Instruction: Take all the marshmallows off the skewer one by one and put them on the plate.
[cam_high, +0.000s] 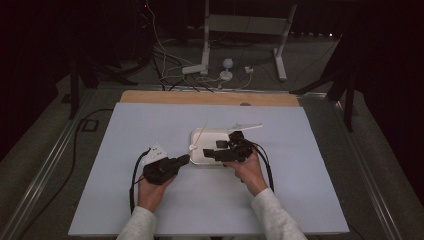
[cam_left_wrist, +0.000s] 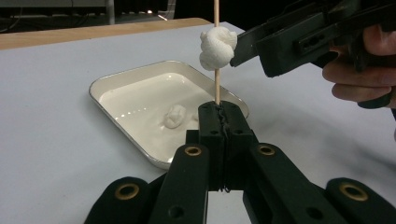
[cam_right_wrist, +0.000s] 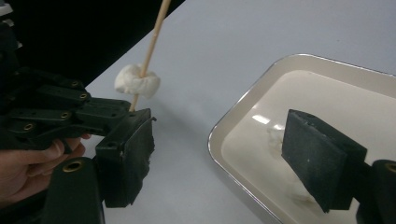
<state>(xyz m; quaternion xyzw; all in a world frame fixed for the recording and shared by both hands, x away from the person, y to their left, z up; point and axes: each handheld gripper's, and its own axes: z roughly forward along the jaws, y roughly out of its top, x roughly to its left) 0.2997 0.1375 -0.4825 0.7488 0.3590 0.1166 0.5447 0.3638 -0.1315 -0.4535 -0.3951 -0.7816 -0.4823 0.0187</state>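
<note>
- The wooden skewer stands nearly upright, its long axis rising out of the left gripper, whose jaws are clenched on its lower end just in front of the near rim of the white tray.
- One marshmallow is threaded on the skewer, a little above those jaws; in the right gripper view it sits on the stick as a squashed white lump.
- A second marshmallow lies loose on the tray floor, behind and slightly left of the skewer in the left gripper view.
- The right gripper is the nearer one to that loose piece: in its own view its jaws stand apart and released, one black pad over the tray and the piece partly hidden behind it.
- Nothing is pressed between the right jaws; I cannot tell whether the pad touches the loose marshmallow.
- In my judgement the coming move turns on getting both right pads down around the loose piece, then carrying it up to the skewer's free top end.
</note>
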